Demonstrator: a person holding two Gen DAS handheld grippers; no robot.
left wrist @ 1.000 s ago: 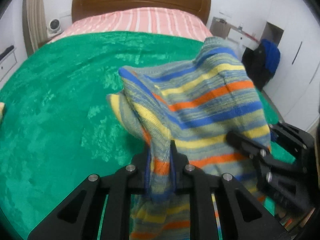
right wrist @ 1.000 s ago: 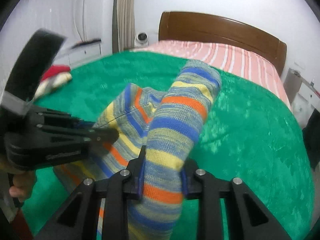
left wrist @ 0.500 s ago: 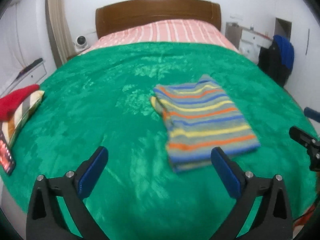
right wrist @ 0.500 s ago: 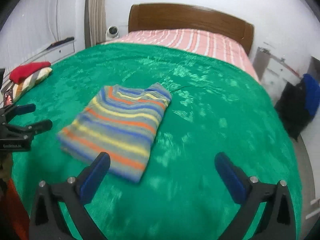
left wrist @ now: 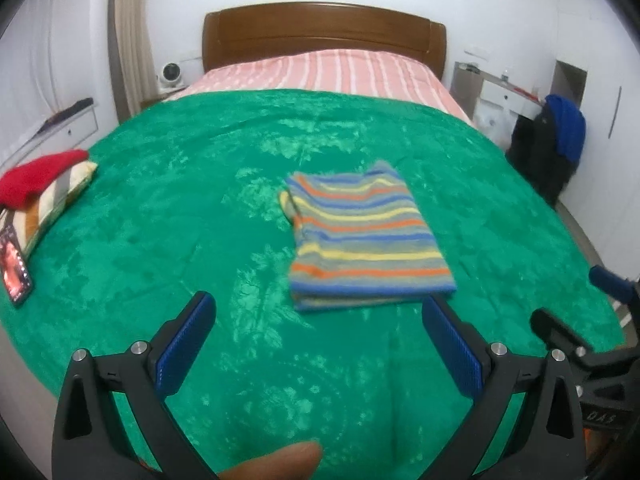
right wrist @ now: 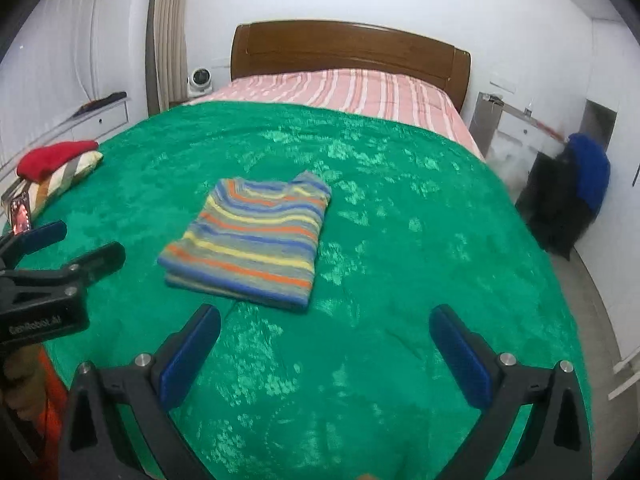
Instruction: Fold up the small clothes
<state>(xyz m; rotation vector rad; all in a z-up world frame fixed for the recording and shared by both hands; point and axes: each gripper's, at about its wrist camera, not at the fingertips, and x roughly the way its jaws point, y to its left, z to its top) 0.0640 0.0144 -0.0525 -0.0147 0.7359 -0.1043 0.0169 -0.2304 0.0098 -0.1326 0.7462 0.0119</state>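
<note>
left wrist: striped sweater (left wrist: 364, 236) blurred

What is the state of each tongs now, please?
Left tongs: open, holding nothing.
Right tongs: open, holding nothing; the folded striped sweater lies free on the green blanket.

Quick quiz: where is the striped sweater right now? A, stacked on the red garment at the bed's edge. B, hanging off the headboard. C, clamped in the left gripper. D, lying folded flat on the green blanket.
D: the striped sweater lies folded on the green blanket, clear of the open left gripper and open right gripper.
</note>
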